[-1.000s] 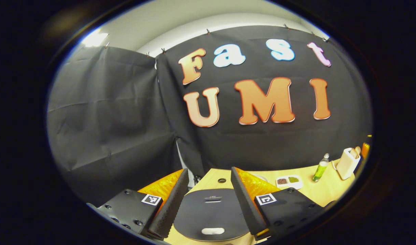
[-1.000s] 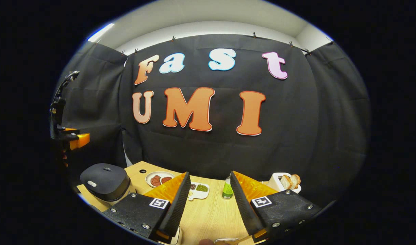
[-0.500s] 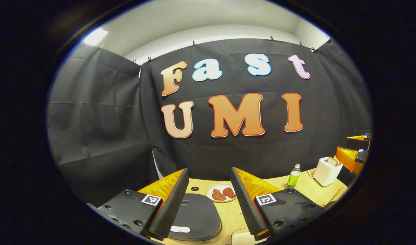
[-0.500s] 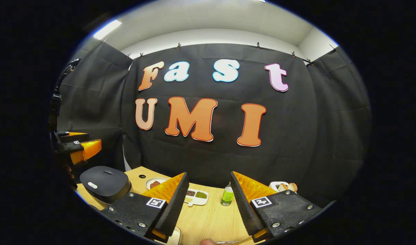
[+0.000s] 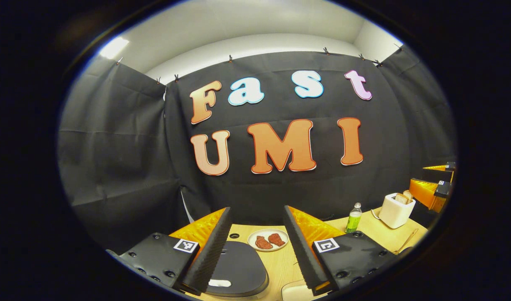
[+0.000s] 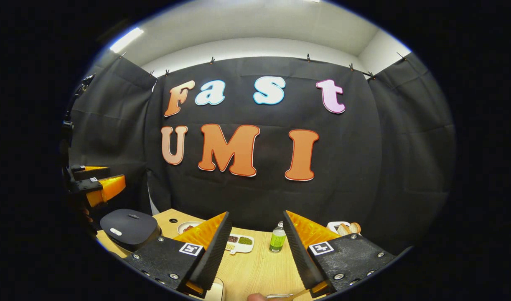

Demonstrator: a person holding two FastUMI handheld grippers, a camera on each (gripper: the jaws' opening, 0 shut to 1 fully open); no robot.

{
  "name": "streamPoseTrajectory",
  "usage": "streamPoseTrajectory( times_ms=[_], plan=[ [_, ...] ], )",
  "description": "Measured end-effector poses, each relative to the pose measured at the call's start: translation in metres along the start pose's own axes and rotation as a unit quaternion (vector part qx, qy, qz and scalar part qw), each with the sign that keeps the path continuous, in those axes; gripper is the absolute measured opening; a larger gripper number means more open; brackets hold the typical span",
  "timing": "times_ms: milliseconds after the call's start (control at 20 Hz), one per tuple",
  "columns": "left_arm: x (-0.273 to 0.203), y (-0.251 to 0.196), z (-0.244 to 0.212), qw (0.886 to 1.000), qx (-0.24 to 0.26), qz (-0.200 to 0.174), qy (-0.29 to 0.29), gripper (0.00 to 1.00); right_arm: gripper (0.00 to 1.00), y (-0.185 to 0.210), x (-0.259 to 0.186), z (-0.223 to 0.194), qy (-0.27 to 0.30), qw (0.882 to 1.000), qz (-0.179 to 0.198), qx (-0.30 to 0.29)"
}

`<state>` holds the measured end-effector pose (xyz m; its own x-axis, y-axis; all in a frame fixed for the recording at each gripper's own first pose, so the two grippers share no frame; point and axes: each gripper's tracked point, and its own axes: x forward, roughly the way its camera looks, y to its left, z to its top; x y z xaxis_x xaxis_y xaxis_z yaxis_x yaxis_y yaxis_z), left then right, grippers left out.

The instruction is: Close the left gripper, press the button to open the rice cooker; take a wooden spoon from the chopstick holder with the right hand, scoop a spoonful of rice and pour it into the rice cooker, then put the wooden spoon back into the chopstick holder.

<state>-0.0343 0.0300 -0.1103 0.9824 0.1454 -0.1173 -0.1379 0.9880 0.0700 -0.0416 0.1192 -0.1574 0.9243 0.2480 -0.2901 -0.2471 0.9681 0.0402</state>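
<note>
Progress looks nil: the black, dome-lidded rice cooker [image 5: 237,269] sits with its lid down on the pale wooden table [image 6: 255,267], its white oval button [image 5: 219,283] unpressed. Above the cooker the left gripper [image 5: 255,246] hovers with jaws wide and empty; well to the cooker's right, the right gripper [image 6: 255,251] also gapes empty, so every step remains.

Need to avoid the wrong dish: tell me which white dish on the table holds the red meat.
The round plate, behind the rice cooker. The other white dish is a divided tray holding small dark and green heaps.
</note>
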Motion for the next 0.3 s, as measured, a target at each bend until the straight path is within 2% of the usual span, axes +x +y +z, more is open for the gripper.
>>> streamPoseTrajectory(
  times_ms=[300],
  plan=[
    [-0.0027,0.0016,0.0083,1.000,-0.004,0.006,-0.009,0.84,0.77,0.0078,0.0019,0.0035,-0.005,1.000,0.010,0.011]
  ],
)
